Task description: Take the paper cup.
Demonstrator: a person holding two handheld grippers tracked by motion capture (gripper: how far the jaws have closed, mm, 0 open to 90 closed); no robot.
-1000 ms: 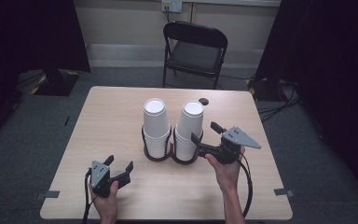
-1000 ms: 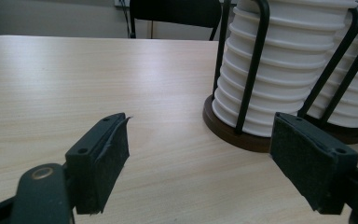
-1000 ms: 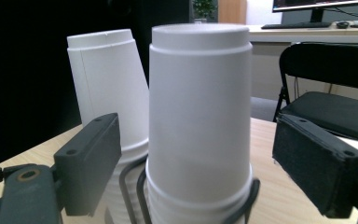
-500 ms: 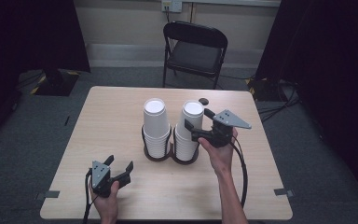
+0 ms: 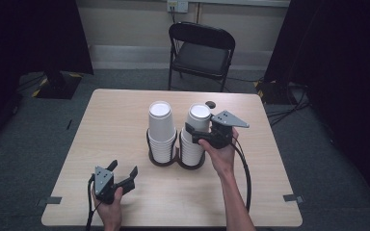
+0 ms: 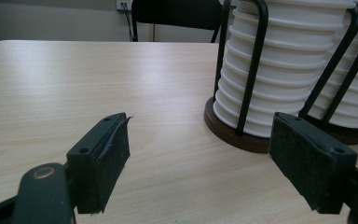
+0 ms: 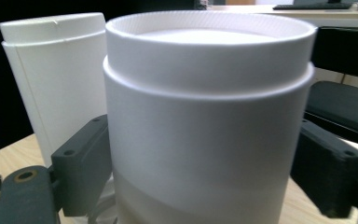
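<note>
From the high view, your work surface is a pale wood-grain rectangular table [image 5: 125, 125] standing on grey carpet, with a black folding metal chair [image 5: 201, 53] beyond its far edge and dark curtains on both sides of the room. Near the middle of the table sits a black wire double cup holder on a dark round base [image 5: 163, 159]. Its left ring holds a stack of white paper cups [image 5: 160, 127], its right ring a second stack of white paper cups [image 5: 195, 134], both upside down with bottoms up. A small dark round object [image 5: 210, 104] lies close to the far edge. Your right gripper [image 5: 196, 135] is at the right stack's upper part, jaws either side of the top cup. Your left gripper [image 5: 123, 174] rests near the table's near edge, towards the left corner, well apart from the holder.

In the left gripper view, your jaws stand wide with bare table between them; the holder's wires and the ribbed cup rims [image 6: 279, 79] rise ahead on the right.

In the right gripper view, the top cup [image 7: 205, 116] sits between your two jaws, which have just been closing; you cannot tell here whether the pads press on it. The other stack [image 7: 51, 70] stands behind on the left.
</note>
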